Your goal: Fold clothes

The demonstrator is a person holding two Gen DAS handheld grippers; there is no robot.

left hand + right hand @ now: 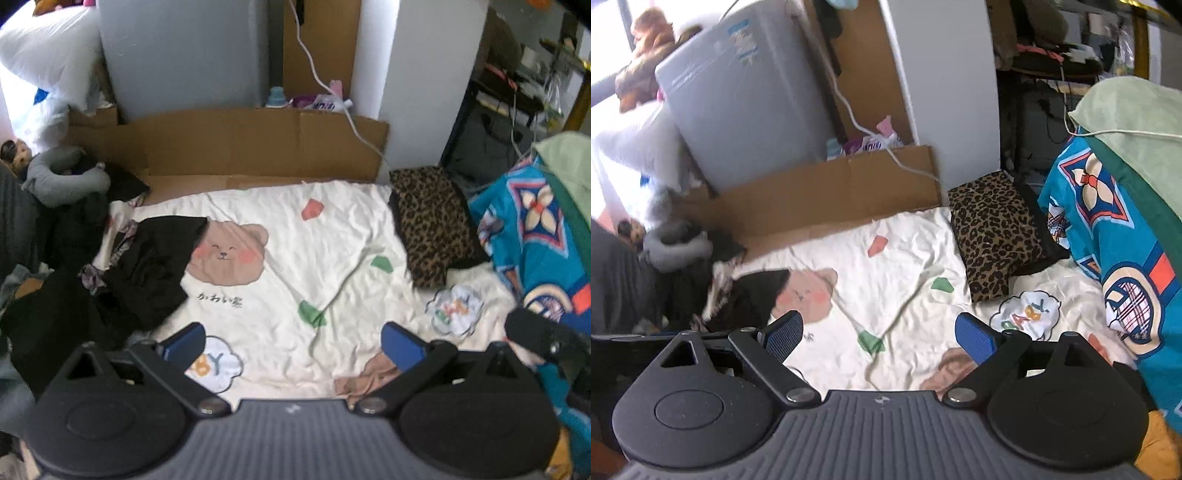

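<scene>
A folded leopard-print garment (432,225) (993,232) lies at the far right of a white bear-print blanket (295,258) (886,266). A pile of black clothes (144,269) (746,299) covers the blanket's left side. My left gripper (293,341) hovers open over the blanket's near edge with nothing between its blue pads. My right gripper (879,334) is also open and empty above the blanket. A black part of the other gripper (543,338) shows at the right edge of the left wrist view.
Blue patterned and green fabrics (543,229) (1115,229) are stacked at the right. A cardboard sheet (258,144) (831,192) lines the back, with a white cable (332,88) over it. A grey plush toy (66,177) and dark clothes crowd the left.
</scene>
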